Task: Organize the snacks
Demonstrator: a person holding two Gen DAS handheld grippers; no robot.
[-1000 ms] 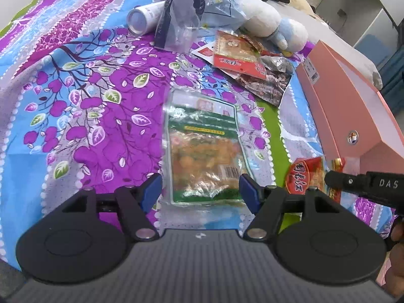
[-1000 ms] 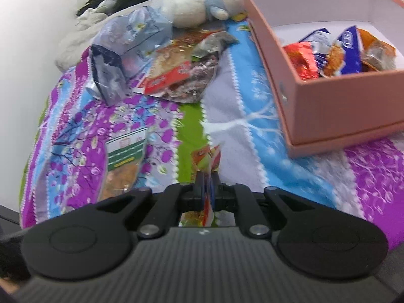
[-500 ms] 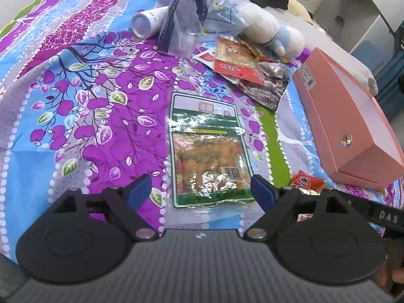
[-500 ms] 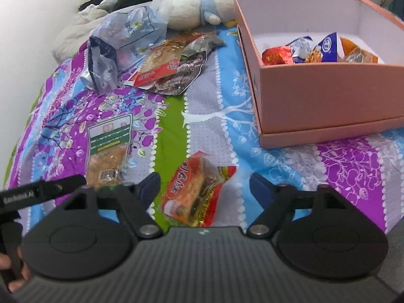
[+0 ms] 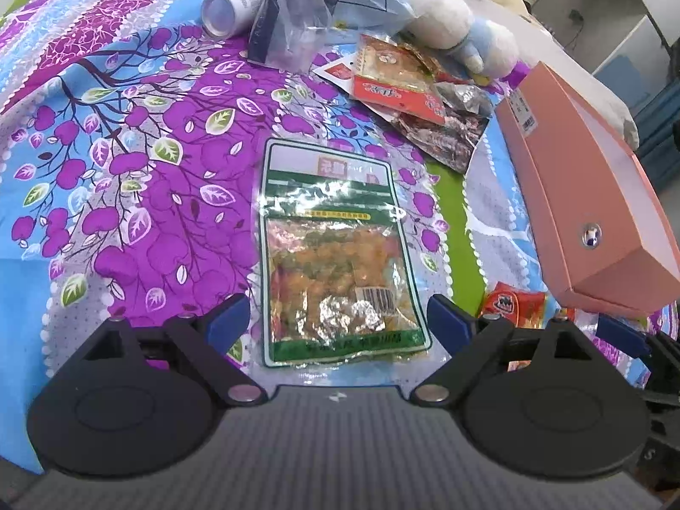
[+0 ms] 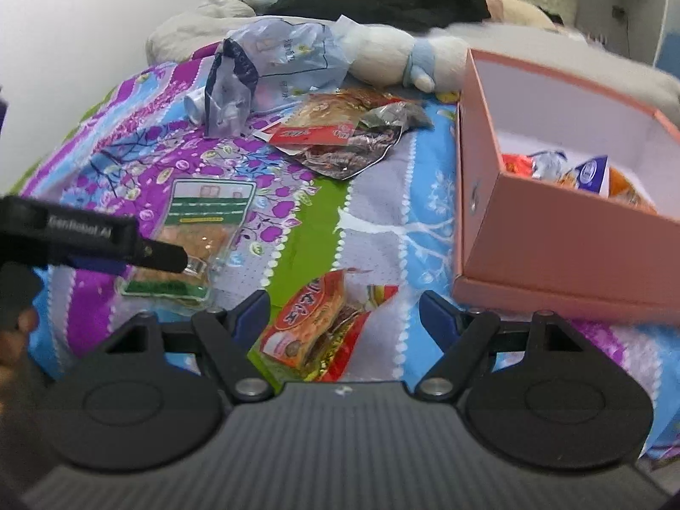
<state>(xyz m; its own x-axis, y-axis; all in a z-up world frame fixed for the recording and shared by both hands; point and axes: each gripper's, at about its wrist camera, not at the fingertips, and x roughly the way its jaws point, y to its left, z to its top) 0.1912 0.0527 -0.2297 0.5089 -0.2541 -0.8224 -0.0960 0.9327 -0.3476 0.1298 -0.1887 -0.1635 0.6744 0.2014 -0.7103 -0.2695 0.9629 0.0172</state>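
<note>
Our left gripper [image 5: 338, 318], jaws just widened, straddles the green pickle packet [image 5: 338, 263] left of the pink box [image 5: 595, 212]. Our right gripper [image 6: 344, 312], jaws just sprung apart, brackets the red snack packet [image 6: 318, 327] lying loose beside that box.

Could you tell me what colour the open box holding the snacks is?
The box is salmon pink outside and white inside, clearest in the right wrist view.
</note>
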